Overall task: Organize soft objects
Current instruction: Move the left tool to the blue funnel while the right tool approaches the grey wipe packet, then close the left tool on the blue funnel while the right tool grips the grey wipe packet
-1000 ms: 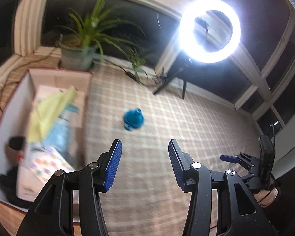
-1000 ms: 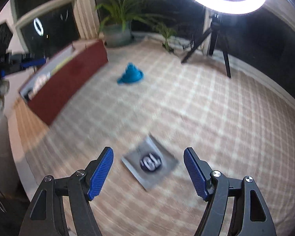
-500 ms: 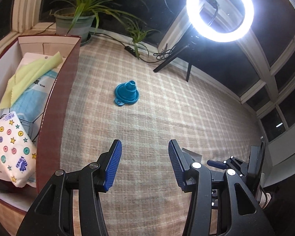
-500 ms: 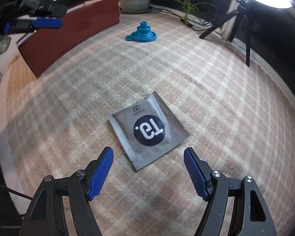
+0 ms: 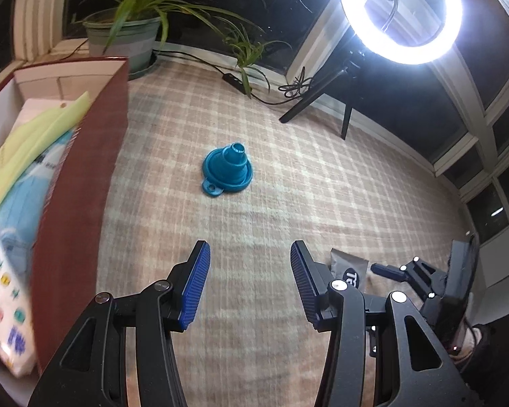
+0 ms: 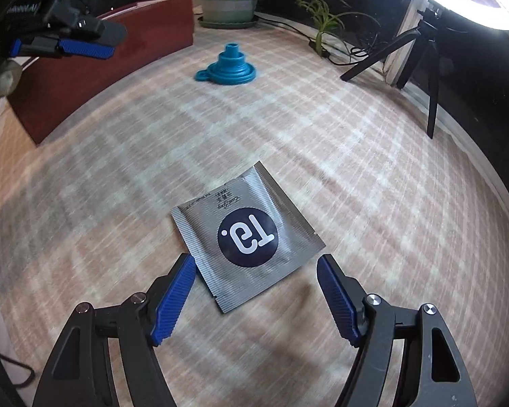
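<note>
My right gripper [image 6: 256, 271] is spread wide and empty, the grey sachet [image 6: 246, 234] flat on the checked cloth [image 6: 356, 156] just ahead, between the pads. Left gripper [image 5: 247, 271] also parted, empty (blue funnel [image 5: 228, 169] well ahead, box [image 5: 81, 169] at its left).

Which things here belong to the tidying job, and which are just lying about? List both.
Job:
- grey sachet
- blue funnel
- red box, holding yellow cloth and tissue pack

Lying about:
- ring light
- potted plant
- cable
</note>
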A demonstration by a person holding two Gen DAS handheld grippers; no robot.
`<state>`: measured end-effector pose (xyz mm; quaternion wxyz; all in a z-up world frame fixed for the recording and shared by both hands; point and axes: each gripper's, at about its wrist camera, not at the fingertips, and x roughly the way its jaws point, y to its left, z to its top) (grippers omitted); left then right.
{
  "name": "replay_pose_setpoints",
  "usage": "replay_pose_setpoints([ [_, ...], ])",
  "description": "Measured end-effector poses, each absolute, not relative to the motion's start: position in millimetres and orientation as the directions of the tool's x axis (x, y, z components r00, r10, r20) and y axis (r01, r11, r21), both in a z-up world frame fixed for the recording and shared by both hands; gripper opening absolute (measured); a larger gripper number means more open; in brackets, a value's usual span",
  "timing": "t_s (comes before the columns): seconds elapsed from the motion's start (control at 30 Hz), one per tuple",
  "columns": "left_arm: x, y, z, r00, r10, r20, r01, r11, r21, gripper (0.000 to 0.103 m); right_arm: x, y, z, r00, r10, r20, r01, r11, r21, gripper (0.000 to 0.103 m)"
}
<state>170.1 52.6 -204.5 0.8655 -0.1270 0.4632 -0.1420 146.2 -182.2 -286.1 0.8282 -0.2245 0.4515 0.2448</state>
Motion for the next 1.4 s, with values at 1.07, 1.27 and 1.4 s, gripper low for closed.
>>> replay_pose_setpoints([
  [1.07,265,19,-263,0.654,-0.171,-0.737,0.071,0.984,-0.165,0.049,243,-163,-274,0.310,0.378,-0.872,-0.677,0.732,0.076,0.073],
  [1.27,267,22,-264,0.658,-0.181,-0.731,0.070,0.981,-0.180,0.049,234,-173,-259,0.332,0.410,-0.850,-0.577,0.801,0.161,0.073],
  [1.4,268,21,-267,0.655,-0.186,-0.732,0.069,0.980,-0.188,0.049,232,-171,-261,0.317,0.375,-0.871,-0.538,0.828,0.161,0.073],
])
